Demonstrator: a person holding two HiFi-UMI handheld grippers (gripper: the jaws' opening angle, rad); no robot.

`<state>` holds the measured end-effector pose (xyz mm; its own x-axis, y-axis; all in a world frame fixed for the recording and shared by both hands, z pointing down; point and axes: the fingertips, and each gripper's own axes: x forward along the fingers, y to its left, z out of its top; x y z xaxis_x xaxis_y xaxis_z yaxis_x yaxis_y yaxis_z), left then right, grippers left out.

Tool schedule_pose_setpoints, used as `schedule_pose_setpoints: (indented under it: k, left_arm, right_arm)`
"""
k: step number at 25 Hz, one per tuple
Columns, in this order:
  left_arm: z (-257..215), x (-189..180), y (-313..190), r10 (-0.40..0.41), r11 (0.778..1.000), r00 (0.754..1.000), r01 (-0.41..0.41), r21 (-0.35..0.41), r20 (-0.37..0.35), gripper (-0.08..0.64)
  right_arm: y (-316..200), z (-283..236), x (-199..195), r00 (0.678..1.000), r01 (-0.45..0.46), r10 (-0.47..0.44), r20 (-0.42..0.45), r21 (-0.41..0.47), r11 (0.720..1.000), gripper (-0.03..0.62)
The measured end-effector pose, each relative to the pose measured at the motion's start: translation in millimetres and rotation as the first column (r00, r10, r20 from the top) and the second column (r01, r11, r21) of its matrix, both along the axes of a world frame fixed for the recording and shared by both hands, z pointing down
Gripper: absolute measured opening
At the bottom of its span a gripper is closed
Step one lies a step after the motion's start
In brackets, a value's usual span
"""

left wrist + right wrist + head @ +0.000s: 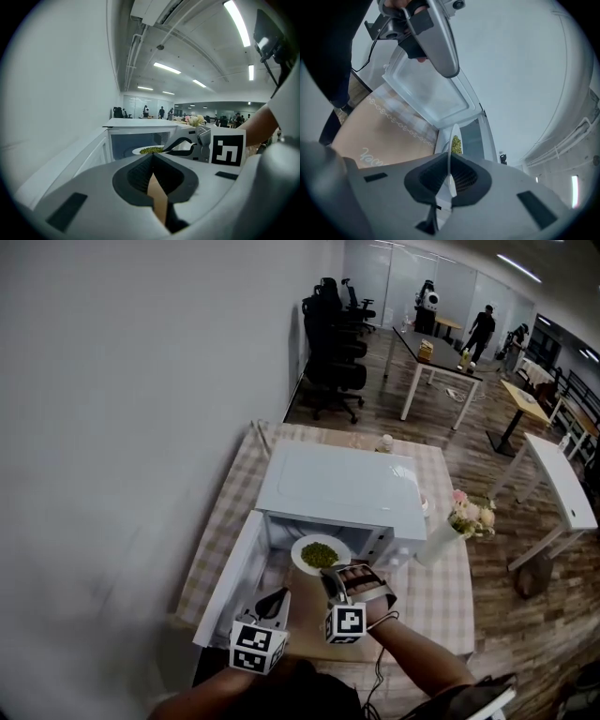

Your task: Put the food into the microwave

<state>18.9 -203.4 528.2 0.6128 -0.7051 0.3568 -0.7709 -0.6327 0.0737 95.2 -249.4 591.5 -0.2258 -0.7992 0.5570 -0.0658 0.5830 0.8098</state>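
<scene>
Currently my right hand-held gripper (pixel 451 165) is clamped on the near rim of the plate (pixel 453 136), which shows edge-on between its jaws in the right gripper view. I judge the grip sits at the rim so the jaws keep off the food (pixel 456 144) and the plate can travel level. In the head view that same hand-held gripper (pixel 339 576) sits just below centre, with the plate (pixel 320 553) held out ahead of it at the mouth of the microwave (pixel 337 486). I cannot tell whether the far edge is already past the threshold. My left hand-held gripper (pixel 152 157) has its jaws together on nothing, and it hangs low at the lower left of the head view (pixel 274 601), beside the open door (pixel 236 582). My guess is that it waits there, out of the plate's path and handy for closing up afterwards. The door is swung out to the left of the frame, leaving the cavity free. The food (pixel 320 555) is a small heap of green, pea-like pieces in the middle of a round white plate, with a broad bare margin around it. The microwave stands on a desk (pixel 441 596) under a checked cloth, and a vase of flowers (pixel 469 514) is at its right.
</scene>
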Motion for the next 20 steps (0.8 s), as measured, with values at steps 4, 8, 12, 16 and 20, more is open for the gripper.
schedule_pose_setpoints:
  k: [4, 8, 12, 16, 20]
  left_arm:
    - [9.8, 0.6, -11.9, -0.025, 1.0, 1.0, 0.025, -0.007, 0.006, 0.009]
    - [17.6, 4.3, -20.7, -0.044, 0.999, 0.999, 0.044, -0.009, 0.008, 0.009]
    - [26.8, 5.7, -26.8, -0.065, 0.998, 0.998, 0.065, -0.011, 0.02, 0.009]
    - [35.4, 3.1, -31.0, -0.086, 0.996, 0.996, 0.086, -0.016, 0.036, 0.009]
    - [41.7, -0.8, -36.2, -0.108, 0.994, 0.993, 0.108, -0.014, 0.039, 0.009]
  right_arm:
    - [-18.4, 19.0, 6.7, 1.0, 0.004, -0.004, -0.002, -0.022, 1.0, 0.017]
    - [-35.0, 34.6, 11.2, 1.0, 0.007, -0.008, -0.007, -0.034, 0.999, 0.017]
    - [-53.2, 50.2, 14.9, 1.0, 0.003, -0.003, -0.018, -0.04, 0.999, 0.017]
    - [-68.8, 63.5, 11.3, 1.0, 0.004, -0.004, 0.001, -0.049, 0.999, 0.017]
    - [-85.3, 78.4, 11.0, 1.0, -0.006, 0.006, -0.006, -0.063, 0.998, 0.017]
